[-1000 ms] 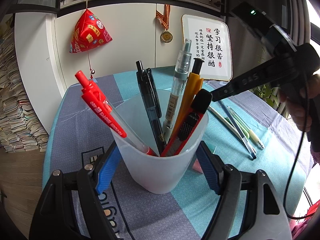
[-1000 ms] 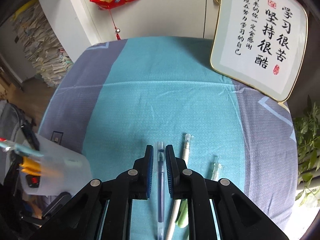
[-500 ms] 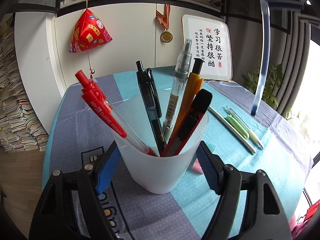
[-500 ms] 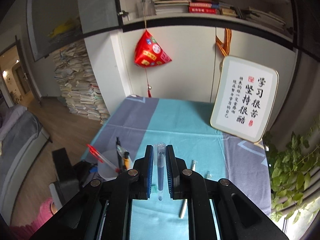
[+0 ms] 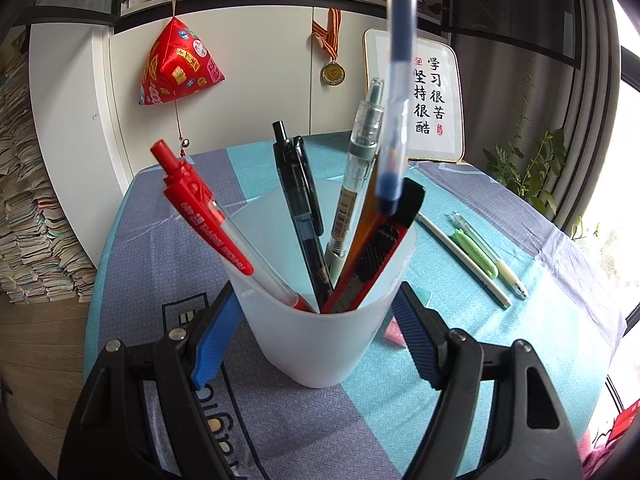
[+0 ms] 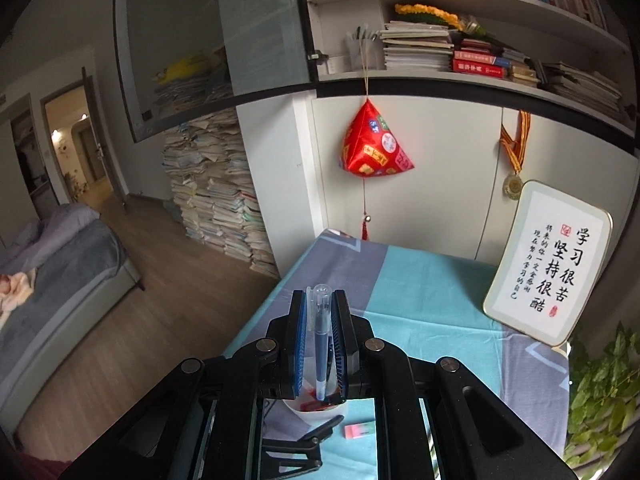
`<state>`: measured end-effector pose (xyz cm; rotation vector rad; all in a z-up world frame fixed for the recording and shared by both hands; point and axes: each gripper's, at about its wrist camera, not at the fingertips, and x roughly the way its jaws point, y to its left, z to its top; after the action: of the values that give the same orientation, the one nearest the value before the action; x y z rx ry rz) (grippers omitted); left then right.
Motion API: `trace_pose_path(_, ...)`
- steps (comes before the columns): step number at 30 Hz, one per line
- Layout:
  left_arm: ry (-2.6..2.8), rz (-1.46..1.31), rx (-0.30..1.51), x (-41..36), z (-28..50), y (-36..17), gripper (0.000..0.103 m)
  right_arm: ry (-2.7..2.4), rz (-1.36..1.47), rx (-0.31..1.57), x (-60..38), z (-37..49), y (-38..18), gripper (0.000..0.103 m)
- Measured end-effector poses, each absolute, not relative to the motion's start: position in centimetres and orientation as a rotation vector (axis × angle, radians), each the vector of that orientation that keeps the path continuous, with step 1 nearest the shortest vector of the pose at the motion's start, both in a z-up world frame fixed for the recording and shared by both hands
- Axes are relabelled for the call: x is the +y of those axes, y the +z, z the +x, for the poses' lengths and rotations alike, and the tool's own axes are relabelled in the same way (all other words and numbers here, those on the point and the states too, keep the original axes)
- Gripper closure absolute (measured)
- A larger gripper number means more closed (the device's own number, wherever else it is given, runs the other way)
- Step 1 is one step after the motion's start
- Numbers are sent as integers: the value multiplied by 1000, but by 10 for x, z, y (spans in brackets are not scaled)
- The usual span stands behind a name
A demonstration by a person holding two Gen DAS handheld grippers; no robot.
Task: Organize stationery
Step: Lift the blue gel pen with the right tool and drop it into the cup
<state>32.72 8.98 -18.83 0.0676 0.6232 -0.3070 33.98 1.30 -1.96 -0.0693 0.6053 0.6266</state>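
A translucent white cup (image 5: 324, 320) stands on the table between the blue pads of my left gripper (image 5: 316, 340), which touch its sides. It holds a red pen (image 5: 208, 220), a black pen (image 5: 300, 200), a clear pen (image 5: 356, 176), an orange pen and a red utility knife (image 5: 372, 256). My right gripper (image 6: 319, 304) is shut on a clear blue pen (image 6: 320, 340), held upright. That pen (image 5: 394, 120) hangs tip down just above the cup's right rim. The cup (image 6: 316, 408) shows below the right gripper.
A white pen (image 5: 460, 256), a green pen (image 5: 478, 254) and a clear pen (image 5: 492, 256) lie on the cloth right of the cup. A pink-green eraser (image 6: 359, 429) lies near the cup. A framed calligraphy board (image 5: 424, 96) leans at the table's back.
My right gripper lifted the clear blue pen off the table, turned it upright and carried it left to above the cup. My left gripper and the cup stayed still.
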Motion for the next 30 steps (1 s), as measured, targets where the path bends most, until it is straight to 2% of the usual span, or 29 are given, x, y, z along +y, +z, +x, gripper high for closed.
trace_pose_path(17,-307,67,623,90,327,-188,28,679,-93,682,37,367,-77,90)
trace_pose_path(30,-307,67,623,90,327,-188,28,685,-80,726,21,362,-81,90)
